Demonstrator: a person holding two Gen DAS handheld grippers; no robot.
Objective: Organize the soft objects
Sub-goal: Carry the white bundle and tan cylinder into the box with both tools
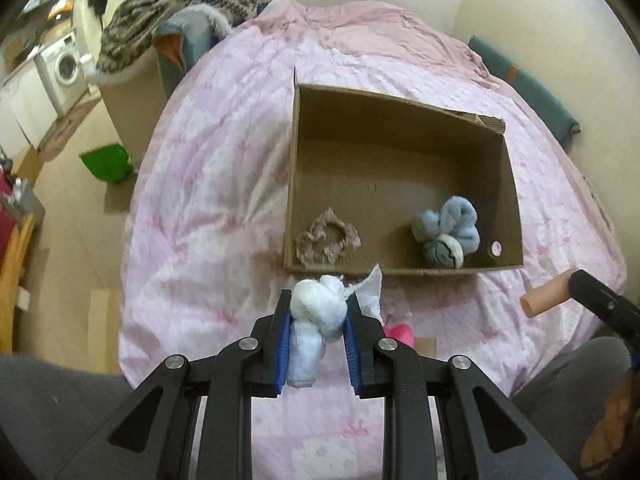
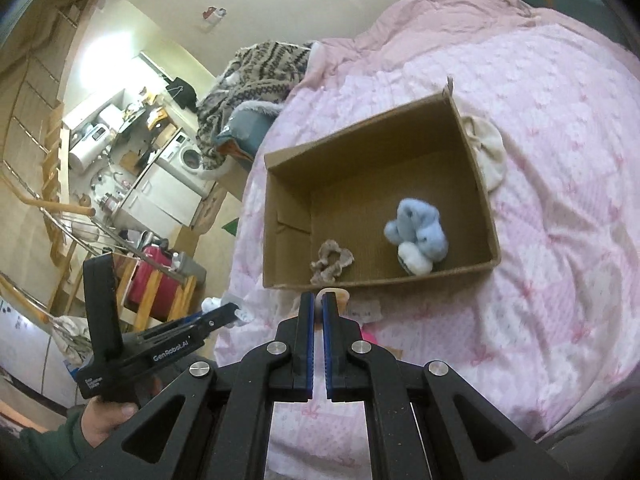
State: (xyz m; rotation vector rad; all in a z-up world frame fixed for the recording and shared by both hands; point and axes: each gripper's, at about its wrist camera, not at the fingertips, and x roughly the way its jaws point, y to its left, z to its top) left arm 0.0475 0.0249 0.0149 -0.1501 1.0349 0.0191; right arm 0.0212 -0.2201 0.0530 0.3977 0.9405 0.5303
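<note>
Closest in, left hand-held gripper point(image 1: 318, 312) clamped on a white soft bundle point(image 1: 316, 300), blue pads pressing it from both sides; a white tail of the bundle point(image 1: 370, 290) sticks out past the right finger, and more of it hangs down between the fingers. Right hand-held gripper point(image 2: 319, 304) pressed together on a small peach-coloured cylinder point(image 2: 332, 294), only its tip showing beyond the pads; in the left wrist view the same cylinder point(image 1: 546, 294) pokes out leftward from that gripper at the right edge. A hand point(image 2: 108, 416) with a dark green sleeve holds the left gripper's handle, seen low left in the right wrist view. Both grippers hover over the near part of a bed with a pink patterned cover point(image 1: 208, 184). A bright pink item point(image 1: 400, 334) lies on the cover just past the left gripper's right finger, mostly hidden.

Just beyond, an open cardboard box point(image 1: 298, 184) sits on the bed. Inside, near-left corner: a beige-brown scrunchie point(image 1: 328, 238). Near-right part: a light blue plush thing point(image 1: 452, 220) touching a white rolled piece point(image 1: 446, 254) with dark markings. A cream fabric item point(image 2: 490, 152) lies on the cover against the box's right wall.

Further off, a striped knit blanket point(image 1: 180, 12) piled at the bed's far-left corner. Far left, a washing machine point(image 1: 66, 66) and a green bag point(image 1: 106, 162) on the floor.
</note>
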